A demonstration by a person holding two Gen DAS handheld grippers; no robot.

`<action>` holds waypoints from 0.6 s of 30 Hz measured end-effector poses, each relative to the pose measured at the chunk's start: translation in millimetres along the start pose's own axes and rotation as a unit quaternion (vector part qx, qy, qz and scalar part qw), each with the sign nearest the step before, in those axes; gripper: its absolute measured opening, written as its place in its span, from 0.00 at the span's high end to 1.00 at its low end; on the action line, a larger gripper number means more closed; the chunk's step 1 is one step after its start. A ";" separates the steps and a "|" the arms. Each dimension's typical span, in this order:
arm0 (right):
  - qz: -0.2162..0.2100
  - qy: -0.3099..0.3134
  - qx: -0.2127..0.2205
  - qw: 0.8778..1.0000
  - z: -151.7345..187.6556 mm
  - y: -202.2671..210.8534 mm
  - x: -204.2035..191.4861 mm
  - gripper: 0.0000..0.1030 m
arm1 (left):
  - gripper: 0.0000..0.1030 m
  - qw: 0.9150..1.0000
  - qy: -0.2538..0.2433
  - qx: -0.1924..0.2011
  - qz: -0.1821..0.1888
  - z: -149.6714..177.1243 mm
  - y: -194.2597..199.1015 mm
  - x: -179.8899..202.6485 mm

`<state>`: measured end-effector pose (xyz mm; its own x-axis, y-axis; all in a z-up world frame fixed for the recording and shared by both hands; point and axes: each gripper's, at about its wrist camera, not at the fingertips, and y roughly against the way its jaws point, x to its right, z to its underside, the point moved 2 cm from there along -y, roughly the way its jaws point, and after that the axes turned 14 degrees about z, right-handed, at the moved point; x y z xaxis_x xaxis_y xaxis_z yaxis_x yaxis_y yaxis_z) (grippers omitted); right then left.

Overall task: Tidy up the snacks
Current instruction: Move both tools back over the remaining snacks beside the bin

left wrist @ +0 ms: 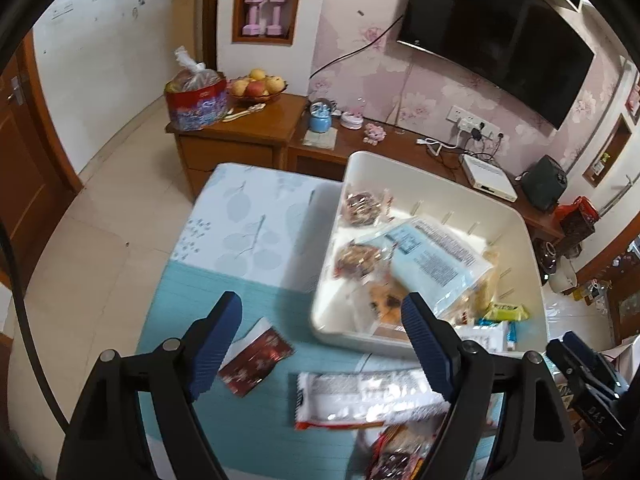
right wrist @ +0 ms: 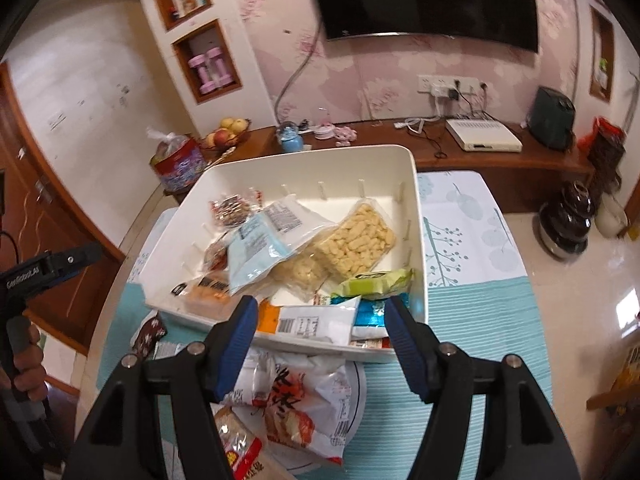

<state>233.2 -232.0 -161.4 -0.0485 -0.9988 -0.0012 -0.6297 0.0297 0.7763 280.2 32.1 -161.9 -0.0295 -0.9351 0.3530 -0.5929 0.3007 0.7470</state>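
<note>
Left wrist view: white wrapper (left wrist: 360, 400) lower centre smeared by motion blur, print unreadable. Red-brown packet (left wrist: 394, 456) cut off by bottom edge, partly behind right finger of left claw (left wrist: 324, 348). Orange snack (left wrist: 386, 300) in white bin (left wrist: 532, 240) half hidden under pale blue packet (left wrist: 436, 260). Right claw (left wrist: 580, 368) at right edge, tips not visible.

Right wrist view: red-and-beige packet (right wrist: 240, 448) cut off at bottom edge. Plate (right wrist: 360, 392) on desk (right wrist: 460, 360) mostly covered by white-and-red bag (right wrist: 296, 400). Dark packet (right wrist: 150, 334) partly hidden below bin corner. Left claw (right wrist: 80, 258) at left edge, only part in frame.
</note>
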 end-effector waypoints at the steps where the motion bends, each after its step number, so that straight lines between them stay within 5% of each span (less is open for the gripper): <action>1: -0.002 0.005 0.003 1.000 1.4 3.1 -2.4 0.36 | 0.21 1.000 0.002 -0.001 -0.003 2.1 2.1 -3.2; 18: -0.013 0.151 0.008 0.988 62.9 28.1 -64.9 0.36 | 0.20 0.997 -0.010 -0.069 -0.019 32.6 3.6 -46.8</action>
<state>169.9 -163.9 -179.2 0.1992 -0.9653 0.1686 -0.6400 0.0021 0.7684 253.2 70.8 -194.0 -0.0252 -0.9495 0.3128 -0.4783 0.2862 0.8302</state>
